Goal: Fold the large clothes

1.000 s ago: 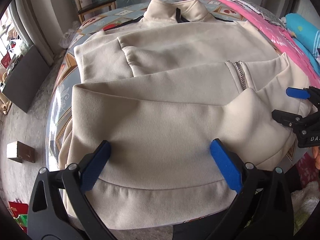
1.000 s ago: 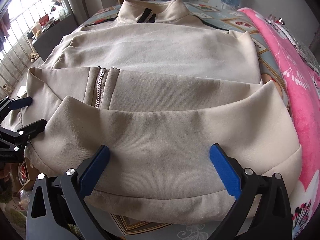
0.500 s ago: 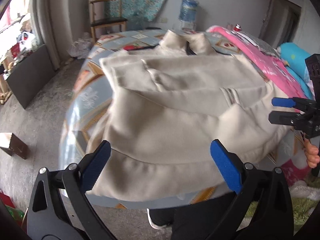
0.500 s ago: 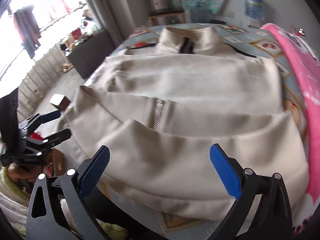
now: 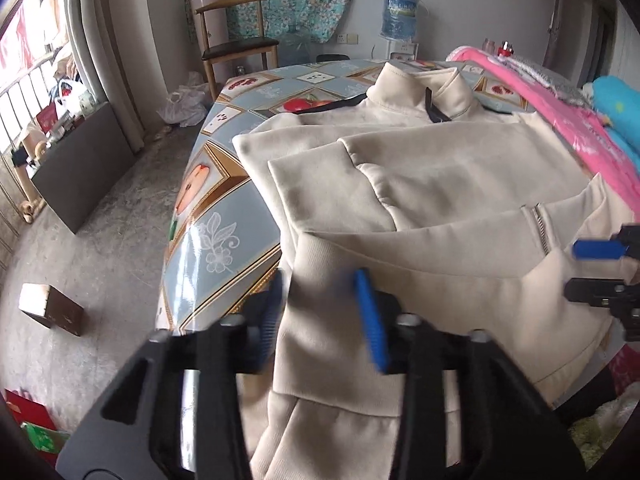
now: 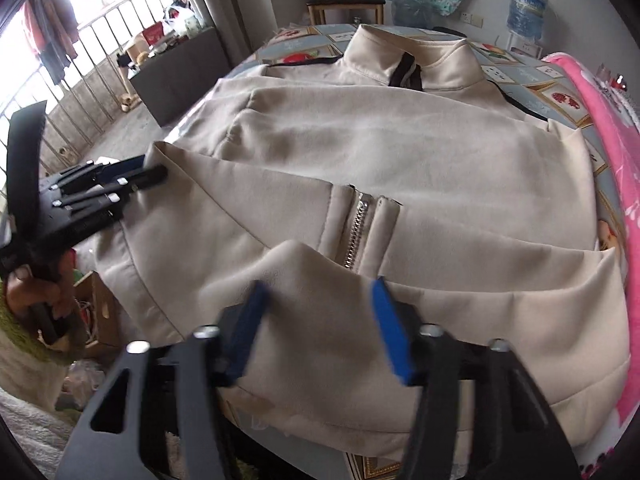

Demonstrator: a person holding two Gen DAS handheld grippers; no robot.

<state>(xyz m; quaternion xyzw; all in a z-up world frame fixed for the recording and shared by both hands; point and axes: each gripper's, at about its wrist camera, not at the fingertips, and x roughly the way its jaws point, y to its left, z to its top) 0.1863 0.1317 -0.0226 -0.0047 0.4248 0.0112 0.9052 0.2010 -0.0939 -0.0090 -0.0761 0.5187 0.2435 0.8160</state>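
Note:
A cream zip jacket [image 5: 440,184] lies on the patterned table, collar at the far end, sleeves folded across the body, its lower part folded up. It also shows in the right wrist view [image 6: 400,152]. My left gripper [image 5: 320,312] is at the folded jacket's near left corner, its blue pads partly closed around the cloth, blurred. My right gripper [image 6: 320,328] is at the near edge just below the zip [image 6: 356,236], jaws partly closed around a raised fold of cloth. Each gripper shows in the other's view, the left [image 6: 120,184] and the right [image 5: 600,268].
The table [image 5: 216,216] has a glossy patterned cover. A pink blanket [image 5: 560,112] lies along the right side. A wooden chair [image 5: 236,40] and a water bottle [image 5: 400,12] stand at the back. A small box [image 5: 52,308] sits on the floor on the left.
Both grippers drew back and up, then came down at the jacket's near edge. Their jaws went from wide open to partly closed around the cloth.

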